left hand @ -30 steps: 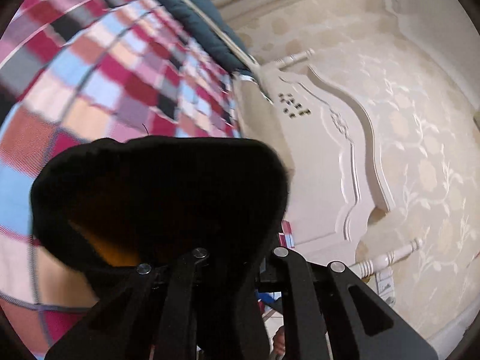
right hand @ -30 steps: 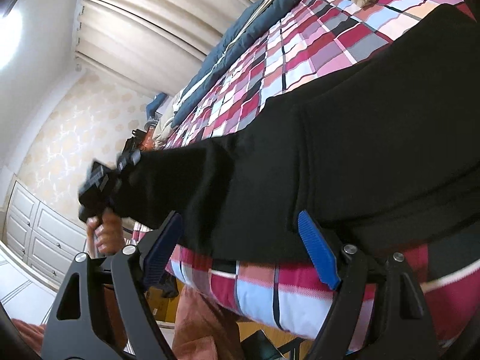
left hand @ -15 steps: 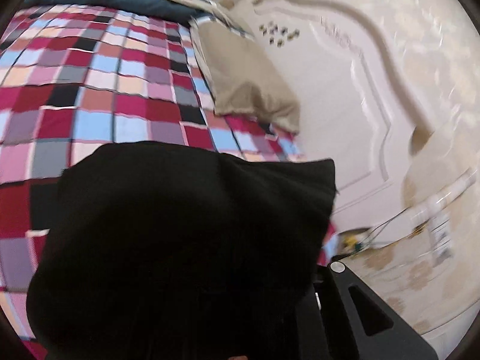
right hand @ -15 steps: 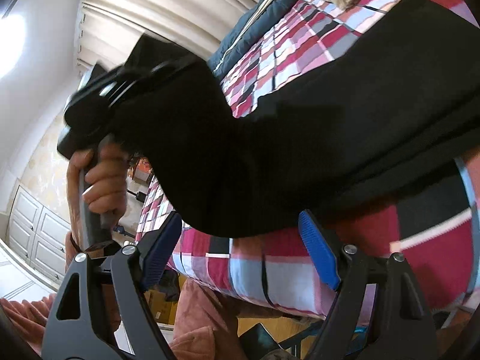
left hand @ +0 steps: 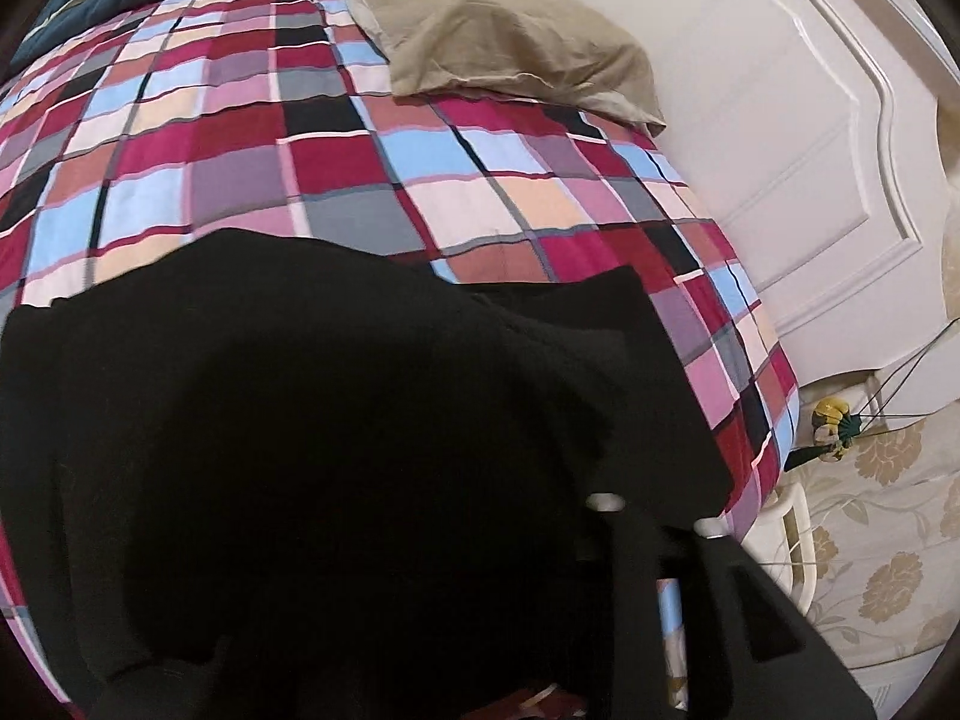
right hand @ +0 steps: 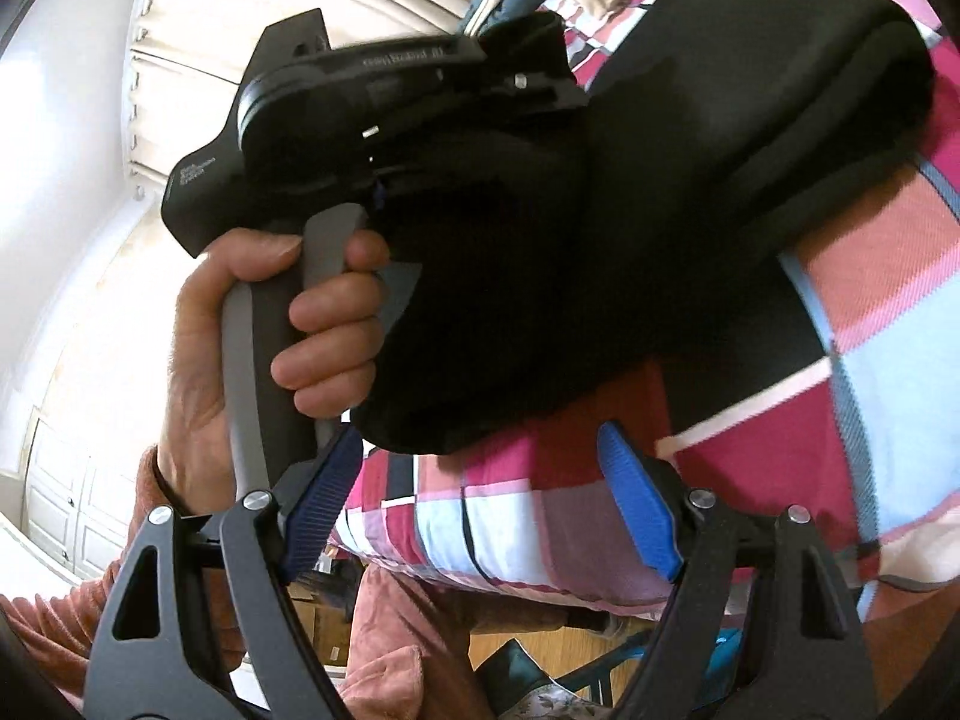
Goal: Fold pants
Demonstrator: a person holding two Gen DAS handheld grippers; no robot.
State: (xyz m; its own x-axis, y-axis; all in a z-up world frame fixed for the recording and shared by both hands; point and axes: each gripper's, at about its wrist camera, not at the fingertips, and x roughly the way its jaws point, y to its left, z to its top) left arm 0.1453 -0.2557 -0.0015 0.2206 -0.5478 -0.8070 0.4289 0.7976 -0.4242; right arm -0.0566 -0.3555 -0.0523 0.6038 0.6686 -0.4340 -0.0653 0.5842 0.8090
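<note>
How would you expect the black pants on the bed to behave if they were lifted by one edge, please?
Probably floppy: the black pants drape in soft rounded folds over the checked bedspread. Likely fairly thick, since the stacked layers look padded. Lifted by one edge, the fold would probably fall open.

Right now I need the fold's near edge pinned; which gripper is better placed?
Right: the right gripper is open, empty, facing the fold of the black pants. On the left gripper the jaws have just been opening, cloth over them.
</note>
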